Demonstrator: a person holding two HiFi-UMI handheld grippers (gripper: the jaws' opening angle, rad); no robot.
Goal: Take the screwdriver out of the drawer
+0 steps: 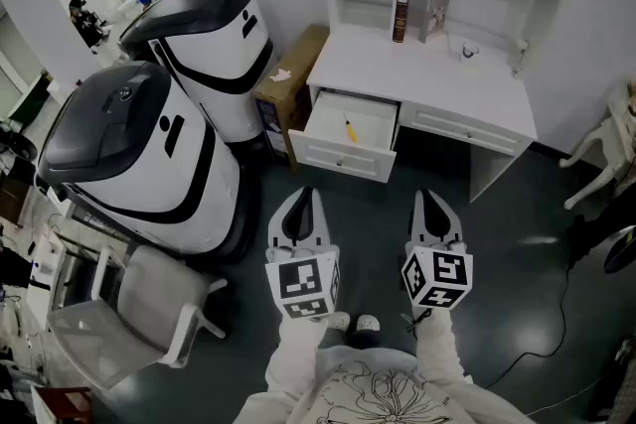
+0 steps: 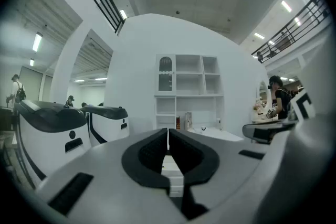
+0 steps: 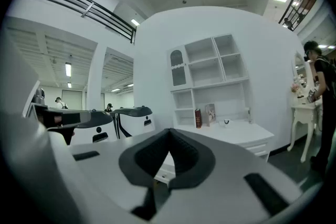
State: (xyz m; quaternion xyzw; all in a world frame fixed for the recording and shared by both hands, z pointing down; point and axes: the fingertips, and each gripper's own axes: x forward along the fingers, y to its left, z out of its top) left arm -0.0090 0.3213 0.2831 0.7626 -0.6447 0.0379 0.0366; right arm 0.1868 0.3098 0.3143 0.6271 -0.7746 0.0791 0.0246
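A small yellow-handled screwdriver [image 1: 350, 128] lies in the open white drawer [image 1: 320, 152] at the left of the white desk [image 1: 417, 74]. Both grippers hang in the air well short of the desk, over the dark floor. My left gripper [image 1: 304, 197] points at the drawer front, its jaws closed tip to tip and empty [image 2: 167, 132]. My right gripper [image 1: 429, 201] is beside it, shut too, with nothing between its jaws [image 3: 169, 134]. In the gripper views the drawer is mostly hidden behind the jaws.
Two large white-and-black machines [image 1: 149, 144] stand left of the desk, with a cardboard box [image 1: 290, 84] between them and the desk. Books [image 1: 400, 15] stand in the hutch. A white chair [image 1: 139, 318] is at lower left. A person [image 3: 317, 92] stands at the right.
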